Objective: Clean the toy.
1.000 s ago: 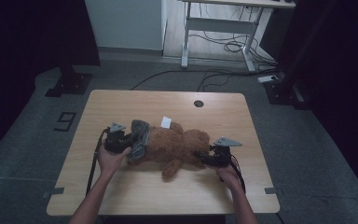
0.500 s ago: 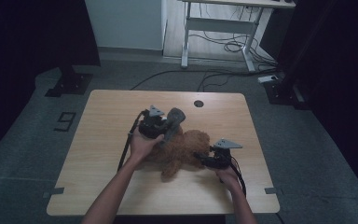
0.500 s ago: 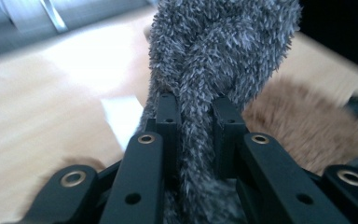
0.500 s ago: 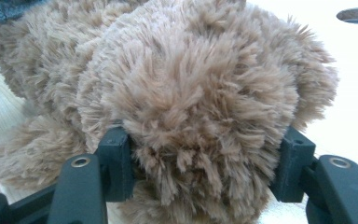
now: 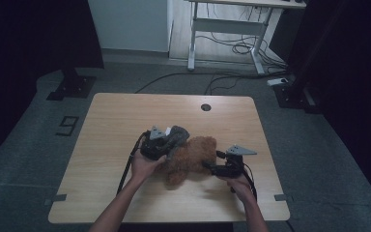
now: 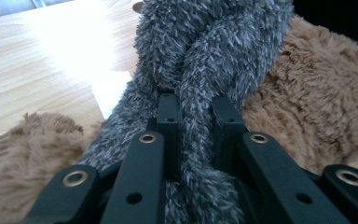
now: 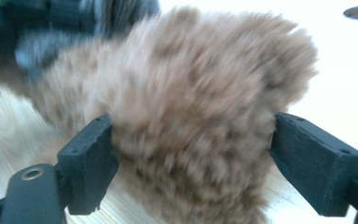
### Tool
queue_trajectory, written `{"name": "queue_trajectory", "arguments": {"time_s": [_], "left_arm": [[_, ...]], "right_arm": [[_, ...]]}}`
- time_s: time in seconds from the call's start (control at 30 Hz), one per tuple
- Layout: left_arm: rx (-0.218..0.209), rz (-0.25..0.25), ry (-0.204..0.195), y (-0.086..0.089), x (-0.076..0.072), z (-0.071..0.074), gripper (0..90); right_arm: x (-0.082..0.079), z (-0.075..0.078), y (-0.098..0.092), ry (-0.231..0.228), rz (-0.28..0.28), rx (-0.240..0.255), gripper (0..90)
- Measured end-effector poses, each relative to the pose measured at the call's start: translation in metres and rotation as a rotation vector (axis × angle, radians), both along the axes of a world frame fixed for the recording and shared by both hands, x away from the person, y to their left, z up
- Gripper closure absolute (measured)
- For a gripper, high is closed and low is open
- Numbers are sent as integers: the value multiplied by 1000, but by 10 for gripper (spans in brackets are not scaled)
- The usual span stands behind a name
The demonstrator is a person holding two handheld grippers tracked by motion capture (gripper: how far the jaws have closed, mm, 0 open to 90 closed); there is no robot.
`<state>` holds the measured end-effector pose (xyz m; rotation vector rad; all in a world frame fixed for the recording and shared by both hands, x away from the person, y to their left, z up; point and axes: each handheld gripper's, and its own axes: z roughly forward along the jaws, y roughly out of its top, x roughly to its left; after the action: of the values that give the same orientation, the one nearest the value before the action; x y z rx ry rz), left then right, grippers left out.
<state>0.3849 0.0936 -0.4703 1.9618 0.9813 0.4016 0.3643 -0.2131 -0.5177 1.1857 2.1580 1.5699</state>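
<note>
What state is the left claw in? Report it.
Shut: the left claw pinches a fold of the grey furry cloth tightly between its jaws, above the brown teddy bear.

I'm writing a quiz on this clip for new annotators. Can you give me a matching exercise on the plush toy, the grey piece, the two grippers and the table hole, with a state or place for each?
Things:
1. grey fuzzy scarf
2. brown plush bear
3. right gripper
4. round hole

States or places:
A. lies on the table between the two grippers
B. pinched by the left gripper
C. near the table's far edge
D. jaws spread wide on either side of brown fur

Pairs: 1-B, 2-A, 3-D, 4-C
</note>
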Motion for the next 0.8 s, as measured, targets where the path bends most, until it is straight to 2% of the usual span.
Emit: {"name": "queue_trajectory", "arguments": {"time_s": [0.03, 0.07, 0.2, 0.27, 0.37, 0.4, 0.43, 0.47, 0.57, 0.6, 0.63, 0.67, 0.73, 0.77, 0.8], "left_arm": [[0, 0, 0, 0, 0, 0, 768], [-11, -3, -12, 1, -8, -2, 768], [-10, -9, -48, 2, -23, -4, 768], [-23, -17, -72, 6, -37, -8, 769], [-31, -20, -82, 7, -44, -11, 770], [-37, -22, -83, 8, -47, -12, 770], [-36, -26, -86, 8, -50, -12, 770], [-44, -29, -85, 9, -53, -13, 770], [-61, -26, -80, 10, -55, -14, 770], [-64, -23, -84, 10, -56, -15, 770], [-64, -23, -84, 10, -56, -15, 770], [-61, -20, -84, 10, -57, -15, 770], [-63, -22, -76, 9, -56, -13, 769], [-63, -22, -76, 9, -56, -13, 768], [-63, -24, -67, 8, -55, -9, 767]], "right_arm": [[0, 0, 0, 0, 0, 0, 165], [-1, 4, -3, -6, -18, 30, 145], [1, 3, 0, 7, -17, 34, 112], [3, -4, 3, 23, 3, 30, 60], [4, -8, 2, 32, 25, 39, 55], [3, -10, 2, 47, 64, 39, 59], [3, -10, 2, 47, 64, 39, 59], [1, -12, 4, 49, 96, 24, 62], [0, -11, 5, 41, 108, 20, 77], [-1, -9, 7, 27, 108, 21, 133], [-1, -9, 7, 27, 108, 21, 133], [-2, -9, 10, 14, 103, 7, 207], [-2, -11, 9, 14, 99, 11, 286], [-2, -11, 9, 14, 99, 11, 286], [-3, -11, 8, 25, 98, 4, 361]]}}
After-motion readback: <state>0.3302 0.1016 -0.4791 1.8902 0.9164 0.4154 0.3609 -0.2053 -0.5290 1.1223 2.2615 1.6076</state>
